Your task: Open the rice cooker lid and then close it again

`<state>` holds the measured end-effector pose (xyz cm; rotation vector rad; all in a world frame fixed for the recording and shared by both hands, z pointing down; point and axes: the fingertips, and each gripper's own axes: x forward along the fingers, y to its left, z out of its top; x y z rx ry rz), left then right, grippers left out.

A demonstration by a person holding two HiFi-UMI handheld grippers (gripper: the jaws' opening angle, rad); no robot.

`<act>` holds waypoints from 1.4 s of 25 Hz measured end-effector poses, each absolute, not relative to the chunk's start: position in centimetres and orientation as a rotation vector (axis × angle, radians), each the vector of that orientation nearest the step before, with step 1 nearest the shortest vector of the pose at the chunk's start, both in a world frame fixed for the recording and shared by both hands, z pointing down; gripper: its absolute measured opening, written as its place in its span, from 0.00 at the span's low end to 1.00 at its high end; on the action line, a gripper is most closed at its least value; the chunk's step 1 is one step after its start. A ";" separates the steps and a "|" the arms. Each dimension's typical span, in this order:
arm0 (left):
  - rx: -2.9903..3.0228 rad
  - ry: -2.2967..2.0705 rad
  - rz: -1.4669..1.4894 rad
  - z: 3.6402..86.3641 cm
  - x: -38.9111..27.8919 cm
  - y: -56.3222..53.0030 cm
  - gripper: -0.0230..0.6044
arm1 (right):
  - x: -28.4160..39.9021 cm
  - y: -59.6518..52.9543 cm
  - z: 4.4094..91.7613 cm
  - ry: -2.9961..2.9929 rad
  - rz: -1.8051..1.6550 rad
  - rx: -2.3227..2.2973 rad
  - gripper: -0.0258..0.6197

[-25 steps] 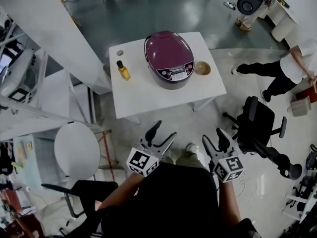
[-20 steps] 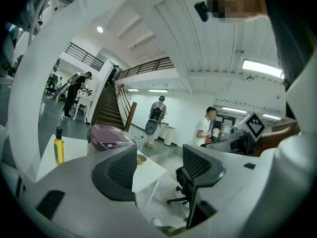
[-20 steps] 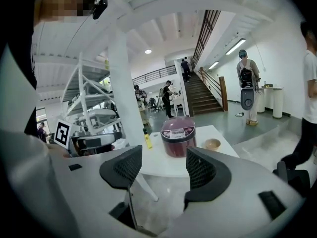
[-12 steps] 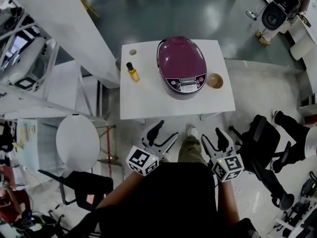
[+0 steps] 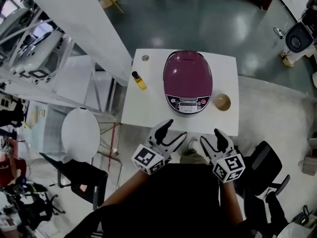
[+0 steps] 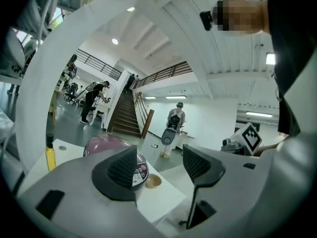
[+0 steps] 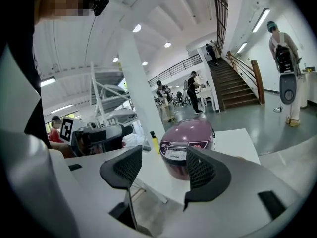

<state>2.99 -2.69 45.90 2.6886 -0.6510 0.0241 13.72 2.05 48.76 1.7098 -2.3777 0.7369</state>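
Observation:
A purple rice cooker [image 5: 188,82] stands with its lid down on a small white table [image 5: 148,110], control panel facing me. My left gripper [image 5: 173,131] and right gripper [image 5: 213,137] hover side by side at the table's near edge, short of the cooker, both open and empty. In the left gripper view the left gripper [image 6: 158,162] frames the rice cooker [image 6: 106,145] low at left. In the right gripper view the rice cooker [image 7: 190,133] shows just beyond the right gripper [image 7: 161,170].
A yellow oil bottle [image 5: 138,80] stands left of the cooker and a small wooden bowl [image 5: 221,102] sits to its right. A round white stool [image 5: 80,134], a black chair [image 5: 84,177] and an office chair [image 5: 262,162] flank me. A slanted white beam [image 5: 79,24] crosses the left side.
The table and cooker have come closer in the head view over the last second. Both grippers, earlier over the floor, now reach the table's near edge, still open.

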 end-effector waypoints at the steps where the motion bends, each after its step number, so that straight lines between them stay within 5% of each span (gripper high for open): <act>1: 2.682 -0.669 0.031 46.0 3.6 -3.0 0.46 | 14.3 1.7 49.0 -2.387 0.736 1.684 0.42; 19: 2.574 -0.953 0.079 46.6 6.8 -6.7 0.46 | 19.2 -4.4 50.2 -2.499 0.758 1.486 0.42; 30: 2.555 -0.923 0.043 47.3 5.4 -9.2 0.46 | 15.5 -7.6 49.4 -2.479 0.741 1.493 0.41; 35: 2.550 -0.912 -0.019 46.9 5.0 -10.7 0.46 | 13.8 -8.9 48.6 -2.465 0.651 1.478 0.16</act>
